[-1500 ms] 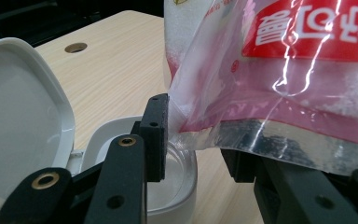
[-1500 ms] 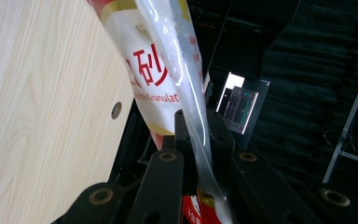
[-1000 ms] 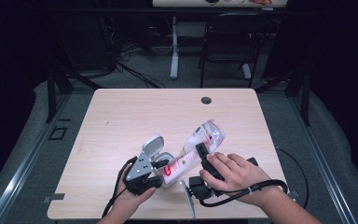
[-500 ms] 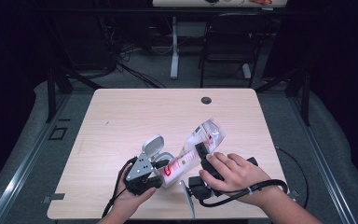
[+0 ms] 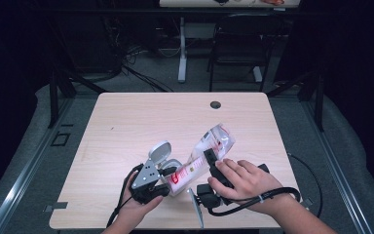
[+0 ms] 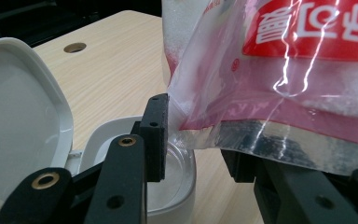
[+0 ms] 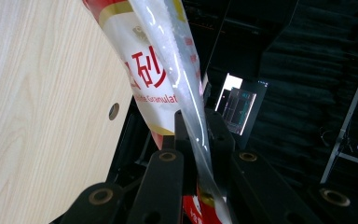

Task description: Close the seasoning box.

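A clear bag of white sugar [image 5: 215, 140] with red print hangs tilted over the near middle of the table, and my right gripper [image 5: 207, 159] is shut on it. In the right gripper view the pads [image 7: 181, 135] pinch the bag's flat edge [image 7: 154, 79]. The bag's low end [image 6: 284, 84] sits over a small white container [image 6: 179, 186] whose hinged lid [image 6: 23, 116] stands raised. My left gripper [image 6: 193, 140] is open: the bag's bottom corner lies between its jaws and the container just beyond them. In the high view the left gripper [image 5: 164, 176] sits beside the container [image 5: 174, 166].
The wooden table [image 5: 151, 117] has a round cable hole [image 5: 215, 105] near its far edge. Cables trail from both grippers over the near edge. A black chair [image 5: 238, 44] and a desk leg [image 5: 181, 53] stand beyond the table.
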The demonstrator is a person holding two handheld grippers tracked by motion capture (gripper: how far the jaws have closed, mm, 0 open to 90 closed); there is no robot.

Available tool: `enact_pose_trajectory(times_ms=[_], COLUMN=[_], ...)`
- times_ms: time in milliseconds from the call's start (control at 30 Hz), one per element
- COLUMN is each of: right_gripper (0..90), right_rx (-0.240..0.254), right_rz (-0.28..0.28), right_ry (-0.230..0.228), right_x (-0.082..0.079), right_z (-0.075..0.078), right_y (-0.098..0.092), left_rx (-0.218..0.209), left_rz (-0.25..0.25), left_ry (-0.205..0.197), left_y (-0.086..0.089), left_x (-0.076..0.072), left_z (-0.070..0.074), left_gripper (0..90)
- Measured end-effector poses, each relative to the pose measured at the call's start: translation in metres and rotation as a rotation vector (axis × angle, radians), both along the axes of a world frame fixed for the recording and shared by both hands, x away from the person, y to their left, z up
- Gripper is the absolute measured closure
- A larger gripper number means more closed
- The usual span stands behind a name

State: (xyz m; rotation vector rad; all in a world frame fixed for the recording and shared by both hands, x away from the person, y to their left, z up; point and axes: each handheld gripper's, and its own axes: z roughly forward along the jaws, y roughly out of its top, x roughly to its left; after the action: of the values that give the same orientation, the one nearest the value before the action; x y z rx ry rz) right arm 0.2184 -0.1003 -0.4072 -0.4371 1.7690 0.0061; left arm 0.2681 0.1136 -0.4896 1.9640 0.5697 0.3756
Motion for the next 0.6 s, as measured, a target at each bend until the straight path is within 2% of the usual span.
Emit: enact_pose_trajectory(times_ms=[33, 600], right_gripper=[86.2, 86.0], right_rx=[-0.018, -0.009], right_rz=[-0.013, -0.002], right_ry=[-0.010, -0.003], right_x=[-0.0013, -0.0008], right_z=[0.0014, 0.0020], right_y=[0.0007, 0.0016], left_rx=[0.000, 0.000], left_rz=[0.000, 0.000], left_ry=[0.000, 0.000], left_y=[0.0000, 0.0004], left_x=[0.0000, -0.0006], left_z=[0.0000, -0.0006], left_gripper=[65.1, 65.1])
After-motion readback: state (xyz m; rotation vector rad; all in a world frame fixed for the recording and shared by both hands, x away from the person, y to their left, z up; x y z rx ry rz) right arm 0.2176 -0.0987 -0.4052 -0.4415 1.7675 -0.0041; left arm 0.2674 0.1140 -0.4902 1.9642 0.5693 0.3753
